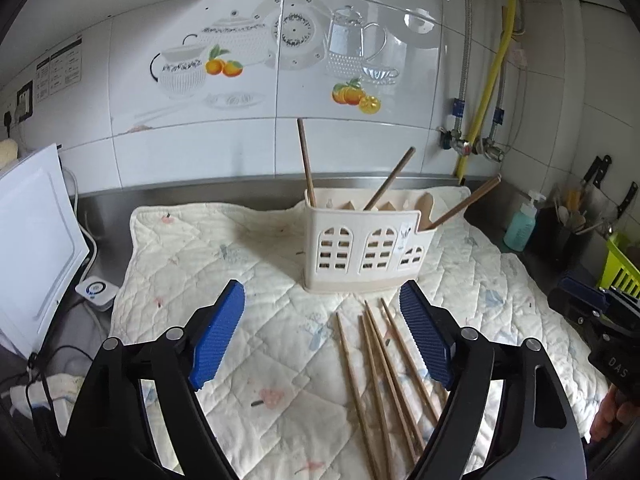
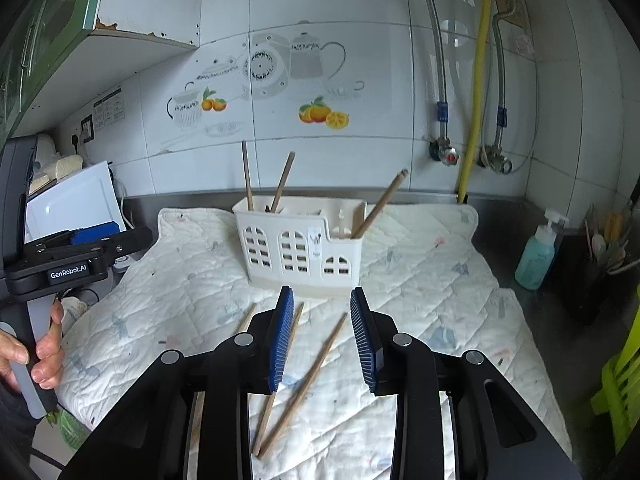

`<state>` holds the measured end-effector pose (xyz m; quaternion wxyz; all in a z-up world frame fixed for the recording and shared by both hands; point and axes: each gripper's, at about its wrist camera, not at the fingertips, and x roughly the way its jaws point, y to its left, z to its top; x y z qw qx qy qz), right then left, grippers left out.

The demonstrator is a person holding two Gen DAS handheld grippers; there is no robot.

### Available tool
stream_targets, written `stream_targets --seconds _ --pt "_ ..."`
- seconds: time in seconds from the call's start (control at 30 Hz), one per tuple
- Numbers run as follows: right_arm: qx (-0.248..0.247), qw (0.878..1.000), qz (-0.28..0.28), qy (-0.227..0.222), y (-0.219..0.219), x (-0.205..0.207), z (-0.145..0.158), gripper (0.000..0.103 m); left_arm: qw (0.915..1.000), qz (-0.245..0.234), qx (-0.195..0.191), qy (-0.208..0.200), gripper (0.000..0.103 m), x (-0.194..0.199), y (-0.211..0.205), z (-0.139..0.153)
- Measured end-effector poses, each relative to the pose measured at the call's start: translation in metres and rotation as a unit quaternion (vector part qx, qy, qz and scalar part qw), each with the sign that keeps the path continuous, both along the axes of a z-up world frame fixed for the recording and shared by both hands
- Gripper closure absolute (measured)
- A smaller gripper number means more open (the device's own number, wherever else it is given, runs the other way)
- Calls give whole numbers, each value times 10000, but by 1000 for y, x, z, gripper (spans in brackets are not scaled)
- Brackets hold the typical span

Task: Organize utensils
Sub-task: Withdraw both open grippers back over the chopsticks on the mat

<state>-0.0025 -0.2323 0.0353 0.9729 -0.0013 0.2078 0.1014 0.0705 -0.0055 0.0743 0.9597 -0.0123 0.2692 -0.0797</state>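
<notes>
Left gripper [image 1: 322,334] spread wide over the quilted mat [image 1: 240,280], blue pads [image 1: 218,336] far apart, nothing between them but cloth and, toward the right pad, the tips of the loose chopsticks [image 1: 376,364]. Four or so lying side by side on the mat, fanning toward the camera, just inside and under the right pad. Beyond the fingertips, well apart from them, the cream utensil holder [image 1: 366,248] standing upright on the mat, three chopsticks leaning in its compartments.

Only from the left wrist: white board [image 1: 36,240] propped at the far left, small round-faced device beside it, knives on the right wall. Only from the right wrist: green cabinet [image 2: 40,40] overhead, a hand [image 2: 36,350] gripping the other tool's handle at the left edge.

Right gripper [image 2: 322,338] narrowly parted, empty, pads clear of everything. Below the gap, two loose chopsticks on the mat, one slanting along the left pad, the other crossing the gap. Holder straight ahead, near the fingertips but not touching. Blue soap bottle [image 2: 536,256] on the steel counter at far right
</notes>
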Motion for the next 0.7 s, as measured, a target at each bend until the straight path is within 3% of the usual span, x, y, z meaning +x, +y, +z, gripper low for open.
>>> stream_targets --seconds 0.33,0.7 --pt "256 9956 35 904 11 2 -73 74 9987 355 288 211 7 -28 7 -36" --pt "407 9875 11 1524 29 16 -120 86 9970 581 266 446 5 -28 16 -58"
